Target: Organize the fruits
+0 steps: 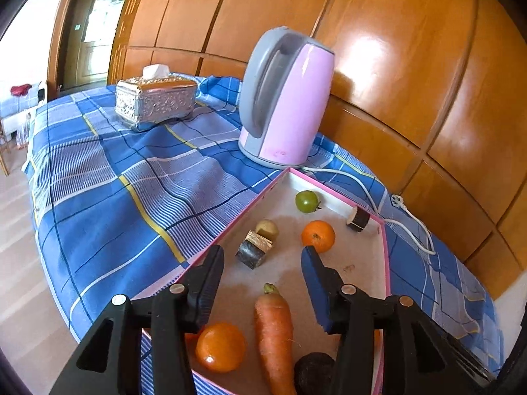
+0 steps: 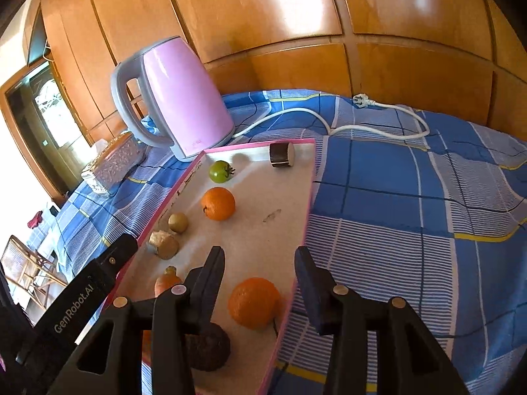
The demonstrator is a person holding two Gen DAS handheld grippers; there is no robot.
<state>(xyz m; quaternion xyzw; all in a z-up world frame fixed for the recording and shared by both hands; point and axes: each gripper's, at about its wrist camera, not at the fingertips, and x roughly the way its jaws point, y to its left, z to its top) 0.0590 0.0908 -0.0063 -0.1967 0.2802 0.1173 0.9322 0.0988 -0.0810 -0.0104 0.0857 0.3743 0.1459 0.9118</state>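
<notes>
Both tools hang above the near end of a shallow pink-rimmed tray (image 2: pixel 304 197) set on a blue checked cloth (image 2: pixel 411 204).

Left tool (image 1: pixel 262 256): released, nothing between its fingers, with a carrot (image 1: pixel 275 332) and a dark cut block (image 1: pixel 254 250) below.

Right tool (image 2: pixel 259 258): released, empty, with a near orange (image 2: pixel 253 302) directly below the gap.

Fruit all lies in the tray: a green tomato (image 2: pixel 220 171) far, a second orange (image 2: pixel 218 203) mid-tray, a small yellow-brown fruit (image 2: pixel 178 222) by the left rim, and a dark avocado-like piece (image 2: pixel 207 349) near. A third orange (image 1: pixel 220 345) shows in the left view.

Step in hand, by judgement: either picking begins or sorting has ended; no destination is visible.

Clearance: the cloth right of the tray is open. A pink kettle (image 2: pixel 184 98) and its white cord (image 2: pixel 329 125) crowd the far edge. The raised rim would catch a low sweep.
</notes>
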